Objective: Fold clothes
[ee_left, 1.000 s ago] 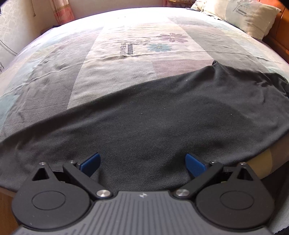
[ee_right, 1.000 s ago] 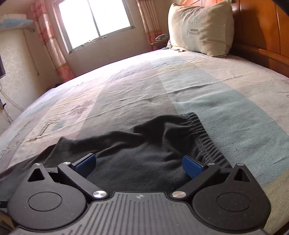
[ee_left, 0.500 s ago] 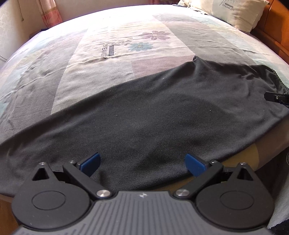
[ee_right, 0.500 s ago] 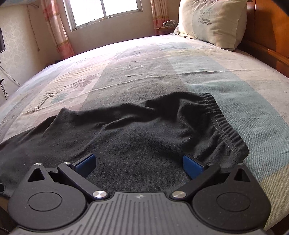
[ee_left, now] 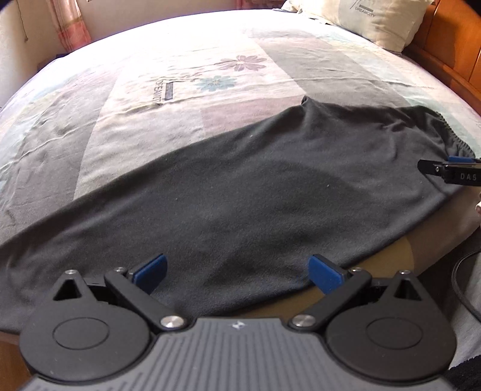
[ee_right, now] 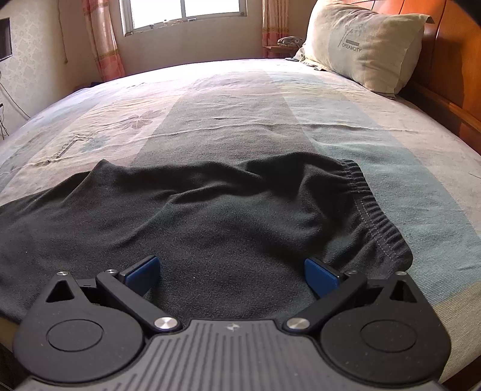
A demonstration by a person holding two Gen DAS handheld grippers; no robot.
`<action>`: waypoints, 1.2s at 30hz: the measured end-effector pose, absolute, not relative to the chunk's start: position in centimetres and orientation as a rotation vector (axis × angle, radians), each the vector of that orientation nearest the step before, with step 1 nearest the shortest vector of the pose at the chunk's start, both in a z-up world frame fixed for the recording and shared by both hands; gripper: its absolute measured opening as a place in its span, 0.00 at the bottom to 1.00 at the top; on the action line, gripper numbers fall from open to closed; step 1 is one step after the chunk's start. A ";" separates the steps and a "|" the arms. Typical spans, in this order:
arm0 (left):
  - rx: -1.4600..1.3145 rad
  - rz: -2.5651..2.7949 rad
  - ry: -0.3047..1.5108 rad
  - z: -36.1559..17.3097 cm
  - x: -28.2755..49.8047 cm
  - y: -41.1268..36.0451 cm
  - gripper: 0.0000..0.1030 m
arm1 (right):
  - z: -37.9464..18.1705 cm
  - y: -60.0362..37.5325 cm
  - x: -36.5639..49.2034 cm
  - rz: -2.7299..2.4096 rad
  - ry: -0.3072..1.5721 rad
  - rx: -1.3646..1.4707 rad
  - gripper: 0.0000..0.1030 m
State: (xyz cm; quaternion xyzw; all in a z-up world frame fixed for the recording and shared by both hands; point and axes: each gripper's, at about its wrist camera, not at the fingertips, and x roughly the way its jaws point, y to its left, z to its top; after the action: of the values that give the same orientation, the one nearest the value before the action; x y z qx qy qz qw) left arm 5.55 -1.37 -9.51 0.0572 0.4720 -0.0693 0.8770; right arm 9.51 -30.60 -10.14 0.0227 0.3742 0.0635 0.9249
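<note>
Two hand-held grippers are in play, one per hand. Nearest in the left wrist view, the left hand-held gripper (ee_left: 237,272) has its two blue-padded fingers spread wide and grasps nothing; it hangs over the near edge of the trousers (ee_left: 240,195). In the right wrist view the right hand-held gripper (ee_right: 231,275) is likewise released, its two blue pads (ee_right: 141,273) wide apart, with dark cloth lying between and below them. Whether the pads touch the cloth cannot be told.

There is one garment: a single pair of dark grey trousers (ee_right: 210,216), laid lengthwise along the near edge of the bed. Its gathered waistband (ee_right: 372,216) lies at the right end, just beyond the right gripper's right pad, and the cloth there is rumpled into a few soft folds. The legs run off to the left, mostly flat. In the left wrist view the right hand-held gripper's tip (ee_left: 451,170) shows at the far right edge, over the waistband end.

Beyond the trousers spreads the bed (ee_right: 240,99), covered by one sheet in pale, grey and blue-green panels, with two printed flowers (ee_left: 240,63) and some lettering. One cream pillow (ee_right: 360,45) with printed lettering leans against the wooden headboard (ee_right: 451,60) at the far right.

Farther off, the room has one window (ee_right: 183,12) with bright daylight, flanked by two pink patterned curtains (ee_right: 102,39), and pale walls. A small shelf with something on it sits beside the pillow; what it is cannot be made out.
</note>
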 end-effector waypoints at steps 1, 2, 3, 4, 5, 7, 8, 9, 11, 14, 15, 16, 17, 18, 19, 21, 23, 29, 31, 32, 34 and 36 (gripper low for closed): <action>0.125 -0.152 0.988 -9.7 5.6 -1.6 0.97 | -10.0 -30.5 9.5 0.128 0.771 0.045 1.00; 0.130 -0.159 0.991 -9.9 5.7 -1.8 0.97 | -9.7 -30.5 9.3 0.135 0.772 0.059 1.00; 0.136 -0.166 0.994 -10.1 5.8 -2.0 0.97 | -9.3 -30.4 9.1 0.153 0.770 0.076 1.00; 0.137 -0.171 1.001 -10.4 5.8 -2.1 0.97 | -9.0 -30.2 8.9 0.170 0.768 0.091 1.00; 0.133 -0.175 1.013 -10.8 5.7 -2.2 0.97 | -8.7 -29.8 8.7 0.186 0.767 0.088 1.00; 0.117 -0.175 1.019 -11.2 5.5 -2.0 0.98 | -8.2 -29.0 8.3 0.217 0.766 0.082 1.00; 0.110 -0.173 1.017 -11.3 5.4 -1.9 0.98 | -8.0 -28.3 8.1 0.227 0.763 0.063 1.00; 0.106 -0.172 1.014 -11.1 5.3 -1.7 0.98 | -7.8 -27.7 8.0 0.237 0.761 0.045 1.00; 0.097 -0.168 1.005 -10.8 5.0 -1.4 0.98 | -7.4 -26.4 7.9 0.273 0.766 0.014 1.00; 0.070 -0.156 0.974 -9.7 4.7 -0.3 0.98 | -7.2 -24.5 7.8 0.323 0.765 -0.006 1.00; 0.064 -0.148 0.964 -9.4 4.6 0.2 0.98 | -7.2 -24.0 7.9 0.340 0.770 -0.009 1.00; 0.061 -0.136 0.955 -9.1 4.7 0.7 0.98 | -7.2 -23.3 7.9 0.354 0.776 -0.011 1.00; 0.060 -0.122 0.951 -9.0 4.7 1.2 0.98 | -7.3 -22.6 8.1 0.363 0.785 -0.014 1.00; 0.060 -0.108 0.950 -9.0 4.8 1.7 0.98 | -7.4 -21.9 8.2 0.378 0.794 -0.018 1.00; 0.058 -0.092 0.953 -9.1 4.9 2.2 0.98 | -7.5 -21.2 8.3 0.395 0.800 -0.023 1.00; 0.045 -0.067 0.969 -9.5 4.8 3.2 0.98 | -7.9 -19.5 8.2 0.426 0.810 -0.046 1.00; 0.019 -0.059 1.005 -10.2 4.6 4.1 0.98 | -8.7 -18.2 8.0 0.444 0.831 -0.098 1.00; 0.050 -0.104 1.039 -10.8 2.5 5.4 0.98 | -9.4 -17.6 7.0 0.444 0.797 -0.170 1.00; 0.062 -0.105 0.999 -9.9 2.5 5.8 0.98 | -9.4 -17.7 6.9 0.443 0.797 -0.166 1.00; 0.068 -0.097 0.977 -9.5 2.7 6.1 0.98 | -9.4 -17.6 6.9 0.440 0.797 -0.171 1.00; 0.052 -0.074 0.962 -9.3 3.2 6.9 0.98 | -9.4 -17.4 6.8 0.433 0.795 -0.179 1.00; 0.004 -0.068 0.983 -10.0 3.7 8.0 0.98 | -9.4 -17.5 6.8 0.432 0.797 -0.176 1.00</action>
State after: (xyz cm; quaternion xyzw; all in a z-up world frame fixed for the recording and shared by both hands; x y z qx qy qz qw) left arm 3.75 7.96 -9.98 0.0017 0.4720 -0.0327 0.8810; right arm 6.82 -17.50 -9.37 -0.0850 0.3843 0.2086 0.8953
